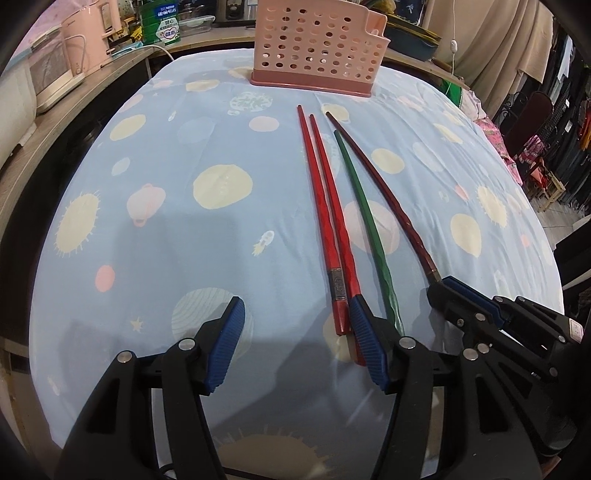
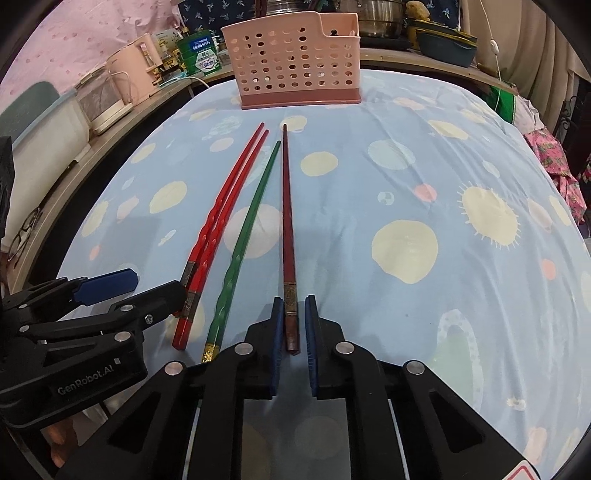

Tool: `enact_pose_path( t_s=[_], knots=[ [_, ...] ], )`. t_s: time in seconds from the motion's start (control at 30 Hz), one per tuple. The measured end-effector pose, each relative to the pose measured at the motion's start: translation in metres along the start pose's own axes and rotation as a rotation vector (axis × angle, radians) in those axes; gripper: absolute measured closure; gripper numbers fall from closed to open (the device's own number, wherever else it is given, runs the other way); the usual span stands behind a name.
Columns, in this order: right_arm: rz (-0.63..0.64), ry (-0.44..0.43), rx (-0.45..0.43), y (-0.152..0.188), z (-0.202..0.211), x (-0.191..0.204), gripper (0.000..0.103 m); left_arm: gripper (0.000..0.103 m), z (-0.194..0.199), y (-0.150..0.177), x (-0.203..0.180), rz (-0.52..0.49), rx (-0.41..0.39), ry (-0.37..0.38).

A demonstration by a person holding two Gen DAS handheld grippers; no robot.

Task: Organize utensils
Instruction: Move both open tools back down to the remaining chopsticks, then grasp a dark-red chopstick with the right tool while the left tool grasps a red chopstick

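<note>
Several chopsticks lie side by side on the blue planet-print cloth point(image 1: 166, 258), tips toward a pink perforated utensil holder point(image 1: 317, 48) point(image 2: 295, 62) at the far edge. The red pair point(image 1: 325, 192) point(image 2: 221, 206) is leftmost, then a green one point(image 1: 364, 206) point(image 2: 251, 218), then a dark red one point(image 1: 384, 184) point(image 2: 287, 221). My right gripper point(image 2: 293, 301) point(image 1: 439, 284) is shut on the dark red chopstick's thick end. My left gripper point(image 1: 297, 300) point(image 2: 159, 282) is open. The red pair's thick ends lie just inside its right finger point(image 1: 365, 339).
A wooden counter runs along the left and back with a pink kettle point(image 2: 129, 74), a clear-lidded appliance point(image 1: 51, 74), a green tin point(image 1: 162, 26) and pots point(image 2: 380, 18). Clothes and a chair point(image 1: 532, 122) crowd the right side beyond the table edge.
</note>
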State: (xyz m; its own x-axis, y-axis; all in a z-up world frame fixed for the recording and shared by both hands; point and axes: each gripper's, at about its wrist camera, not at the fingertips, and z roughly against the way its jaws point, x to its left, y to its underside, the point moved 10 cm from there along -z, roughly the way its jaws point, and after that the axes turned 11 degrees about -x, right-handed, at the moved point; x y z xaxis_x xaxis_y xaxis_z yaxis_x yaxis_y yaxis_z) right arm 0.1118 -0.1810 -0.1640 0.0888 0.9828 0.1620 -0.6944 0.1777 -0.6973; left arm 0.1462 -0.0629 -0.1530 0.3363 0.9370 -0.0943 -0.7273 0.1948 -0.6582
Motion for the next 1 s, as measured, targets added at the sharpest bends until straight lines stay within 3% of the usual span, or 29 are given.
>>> enact_pose_path(
  t_s=[0.43,0.53,0.7,1.0],
  knots=[
    [-0.008,-0.006,-0.004,0.002,0.001,-0.002,0.096,0.051,-0.007,-0.002,0.003,-0.034,-0.008,-0.059],
    [-0.009,-0.006,-0.004,0.002,0.001,-0.002,0.096,0.061,-0.006,-0.003,0.007,-0.027,-0.013,-0.062],
    [-0.009,-0.006,-0.004,0.002,0.002,-0.002,0.096,0.093,-0.004,-0.006,0.015,0.001,-0.017,-0.062],
    [-0.034,-0.015,-0.012,0.001,0.009,-0.005,0.096,0.096,0.003,-0.009,0.017,0.023,-0.018,-0.035]
  ],
)
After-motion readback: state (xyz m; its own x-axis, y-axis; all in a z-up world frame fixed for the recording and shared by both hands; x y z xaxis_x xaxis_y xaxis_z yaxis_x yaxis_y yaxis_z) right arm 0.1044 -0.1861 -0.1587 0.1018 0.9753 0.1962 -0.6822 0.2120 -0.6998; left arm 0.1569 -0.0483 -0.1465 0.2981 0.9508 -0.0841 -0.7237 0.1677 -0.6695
